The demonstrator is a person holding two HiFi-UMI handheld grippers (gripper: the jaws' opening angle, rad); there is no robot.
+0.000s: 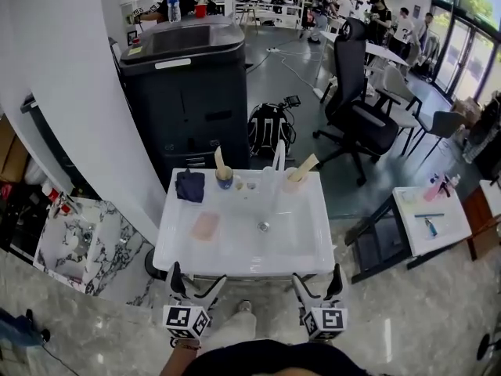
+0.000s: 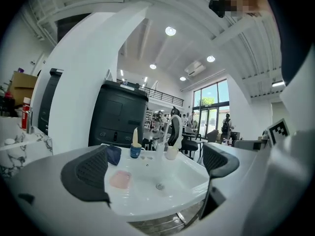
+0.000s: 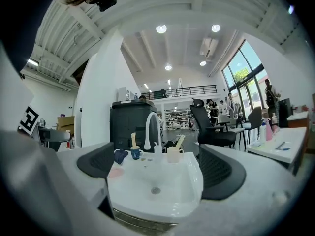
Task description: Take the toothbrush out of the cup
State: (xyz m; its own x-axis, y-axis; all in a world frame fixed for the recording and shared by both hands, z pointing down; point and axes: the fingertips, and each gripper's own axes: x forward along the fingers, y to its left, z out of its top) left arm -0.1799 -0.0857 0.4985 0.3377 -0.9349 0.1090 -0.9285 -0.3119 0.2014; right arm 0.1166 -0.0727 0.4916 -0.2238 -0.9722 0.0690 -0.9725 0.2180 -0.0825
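Observation:
A white sink point(image 1: 243, 265) stands in front of me. At its back rim, right of the faucet point(image 1: 279, 157), a cream cup point(image 1: 293, 184) holds a tan toothbrush point(image 1: 304, 167) that leans to the right. Left of the faucet, a blue mug point(image 1: 225, 180) holds a pale upright stick-like item point(image 1: 219, 160). My left gripper point(image 1: 196, 282) and right gripper point(image 1: 318, 282) hang open just short of the sink's front edge, well away from both cups and holding nothing. The right gripper view shows the cream cup point(image 3: 173, 155) and toothbrush point(image 3: 180, 141) ahead; the left gripper view shows the blue mug point(image 2: 135, 152).
A dark blue cloth point(image 1: 190, 186) lies at the sink's back left, and a pink soap bar point(image 1: 206, 225) on its left side. Behind the sink are a black copier point(image 1: 188, 77), a backpack point(image 1: 268, 128) and an office chair point(image 1: 356, 100). A marble counter point(image 1: 74, 241) is at left, a white side table point(image 1: 430, 218) at right.

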